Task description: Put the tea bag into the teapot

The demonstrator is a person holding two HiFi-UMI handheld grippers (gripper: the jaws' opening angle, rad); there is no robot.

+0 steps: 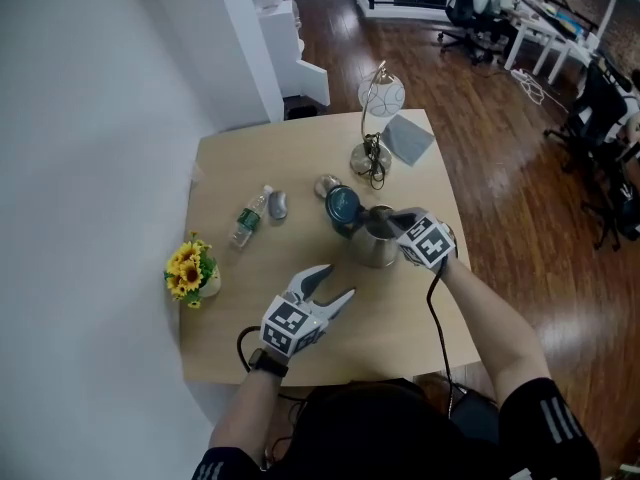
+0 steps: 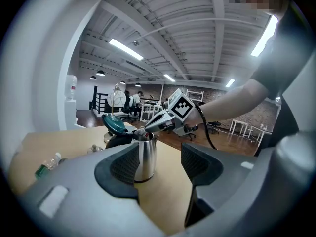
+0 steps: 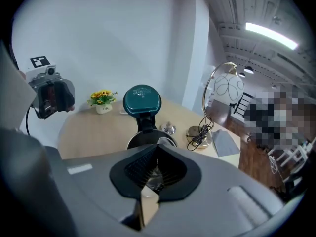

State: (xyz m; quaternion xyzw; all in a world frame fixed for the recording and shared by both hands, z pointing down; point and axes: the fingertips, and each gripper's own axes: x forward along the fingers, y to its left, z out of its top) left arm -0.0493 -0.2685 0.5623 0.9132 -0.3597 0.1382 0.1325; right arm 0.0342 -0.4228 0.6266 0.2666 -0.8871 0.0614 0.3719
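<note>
- Head view: a stainless-steel teapot (image 1: pixel 372 250) stands upright near the right edge of the pale wooden counter (image 1: pixel 300 158), with its teal hinged lid (image 1: pixel 342 205) tipped back and open.
- Right tongs (image 1: pixel 390 224) reach in from the right, and their tips sit over the teapot's open mouth.
- Right gripper view: the right tongs (image 3: pixel 157 157) are fully closed, jaw against jaw. They point down into the dark opening, with the teal hinged lid (image 3: pixel 142 101) standing up just behind.
- Left gripper view: the tips of the right tongs (image 2: pixel 148 127) touch or nearly touch the rim of the stainless-steel teapot (image 2: pixel 144 157). A small dark-red scrap (image 2: pixel 134 132) shows at the mouth right under them. It is the only sign of the tea bag, and I cannot tell whether the jaws are pinching it.
- Left tongs (image 2: pixel 163 157) are spread wide and hold nothing; the teapot is seen between the jaws but stands well beyond them.
- Head view again: the left tongs (image 1: pixel 338 280) hover over bare counter, in front of the teapot and apart from it.
- A clear plastic water bottle (image 1: pixel 250 216) lies on its side left of the teapot.
- A small pot of yellow flowers (image 1: pixel 190 270) sits at the left edge.
- A brass lamp with a round glass shade (image 1: pixel 378 118) stands at the far side, with a grey square pad (image 1: pixel 408 138) beside it.
</note>
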